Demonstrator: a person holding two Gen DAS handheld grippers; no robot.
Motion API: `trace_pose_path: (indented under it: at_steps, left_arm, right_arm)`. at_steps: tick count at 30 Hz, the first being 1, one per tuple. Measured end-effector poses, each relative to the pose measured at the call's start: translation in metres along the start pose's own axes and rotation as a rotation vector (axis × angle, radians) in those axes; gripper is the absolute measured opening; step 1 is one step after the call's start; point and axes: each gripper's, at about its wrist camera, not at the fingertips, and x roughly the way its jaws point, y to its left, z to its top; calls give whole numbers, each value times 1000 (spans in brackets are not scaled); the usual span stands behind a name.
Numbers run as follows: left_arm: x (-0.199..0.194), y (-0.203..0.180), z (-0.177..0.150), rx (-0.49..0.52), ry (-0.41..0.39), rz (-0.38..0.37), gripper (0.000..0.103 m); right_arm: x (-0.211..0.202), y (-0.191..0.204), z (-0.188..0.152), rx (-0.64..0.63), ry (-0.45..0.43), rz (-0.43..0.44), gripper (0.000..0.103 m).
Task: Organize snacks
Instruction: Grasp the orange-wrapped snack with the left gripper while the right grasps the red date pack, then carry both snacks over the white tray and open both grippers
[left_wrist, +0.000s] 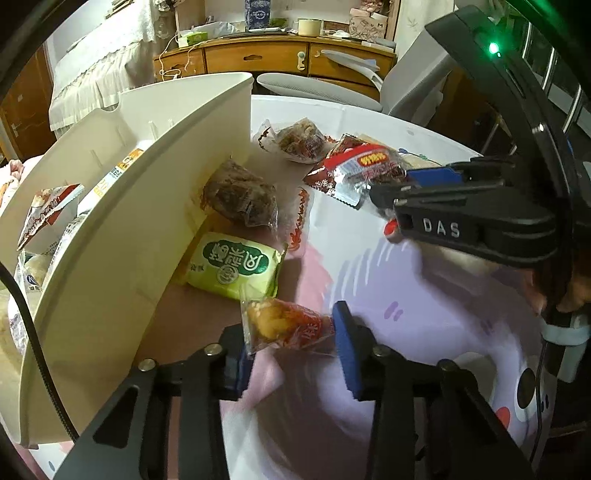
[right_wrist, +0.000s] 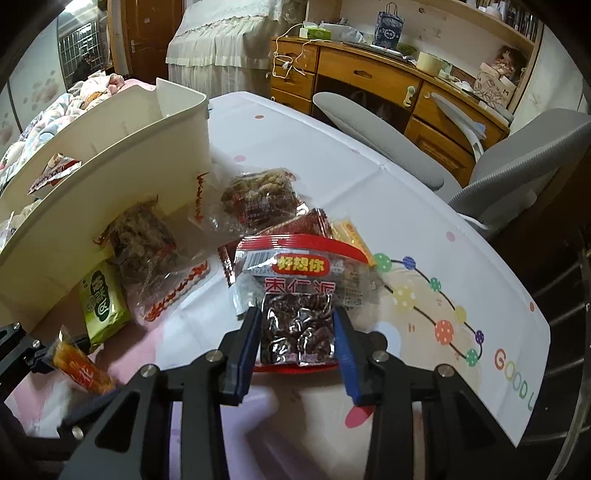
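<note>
Left gripper (left_wrist: 291, 343) is pinching a small clear snack packet (left_wrist: 284, 325): orange-yellow pieces inside, red printed end, lying crosswise between the blue pads, low over the pink part of the tablecloth (left_wrist: 424, 295).

Right gripper (right_wrist: 295, 339) is clamped on a bigger clear packet (right_wrist: 299, 295): red top band, yellow label with red characters, dark red-brown wrinkled contents visible through the film. Both blue pads press on its sides. It sits at the near end of the loose pile on the table.

White plastic bin (left_wrist: 122, 229) stands at the left, some red-and-white packets already inside.

Against the bin's outer wall: a green pouch (left_wrist: 236, 269) flat on the cloth, and a clear bag of dark brown chunks (left_wrist: 240, 195) leaning just behind it.

Further back, another clear bag of brown clusters (right_wrist: 258, 199), beside a red foil wrapper partly under the held packet.
</note>
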Motion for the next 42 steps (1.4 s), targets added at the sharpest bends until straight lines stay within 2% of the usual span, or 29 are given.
trace_pose_path:
  at_steps: [2, 4, 17, 21, 31, 42]
  left_arm:
    - [-5, 1, 0, 1, -6, -12, 27]
    - [-10, 1, 0, 5, -12, -18, 24]
    - [-40, -4, 1, 26, -57, -48, 23]
    - [-64, -2, -2, 54, -94, -52, 23]
    - [-129, 12, -16, 128, -149, -72, 23]
    - [-198, 50, -37, 150, -188, -121, 23]
  right_arm:
    - [-2, 1, -2, 2, 8, -3, 39]
    - [-4, 2, -4, 11, 19, -7, 39]
    - [-48, 12, -34, 114, 36, 0, 39]
    - [-68, 18, -47, 158, 43, -7, 39]
    - [-120, 44, -85, 297, 61, 44, 39]
    - [-165, 106, -121, 355, 65, 124, 39]
